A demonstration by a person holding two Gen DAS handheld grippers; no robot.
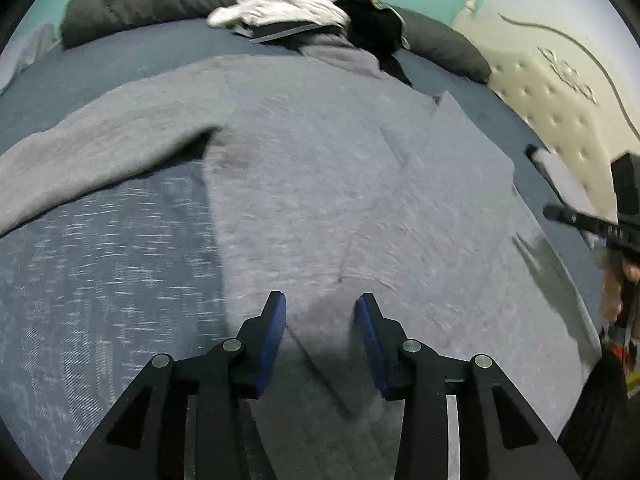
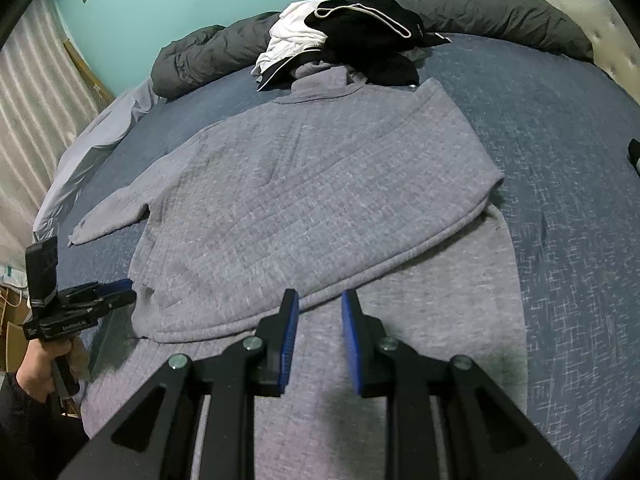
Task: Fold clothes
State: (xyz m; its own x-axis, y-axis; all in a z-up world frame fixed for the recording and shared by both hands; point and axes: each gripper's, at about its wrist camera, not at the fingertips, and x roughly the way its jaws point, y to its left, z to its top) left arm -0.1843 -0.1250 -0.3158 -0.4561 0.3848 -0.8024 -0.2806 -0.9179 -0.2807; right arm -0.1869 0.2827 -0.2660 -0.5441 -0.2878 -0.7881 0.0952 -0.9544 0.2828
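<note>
Both grippers' jaws spread, empty, just above grey sweater [image 2: 320,184] on bed [image 2: 560,160]

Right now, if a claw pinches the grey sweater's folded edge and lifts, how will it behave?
Probably floppy: the grey sweater lies flat with one side folded over itself. Its quilted knit looks thick, so likely heavyish and grippy, not slippery. The spread sleeve would likely trail on the blue bedspread.

Both grippers are held with jaws parted and empty: the left gripper [image 1: 320,304], the right gripper [image 2: 319,300], each pointed toward twelve o'clock.
</note>
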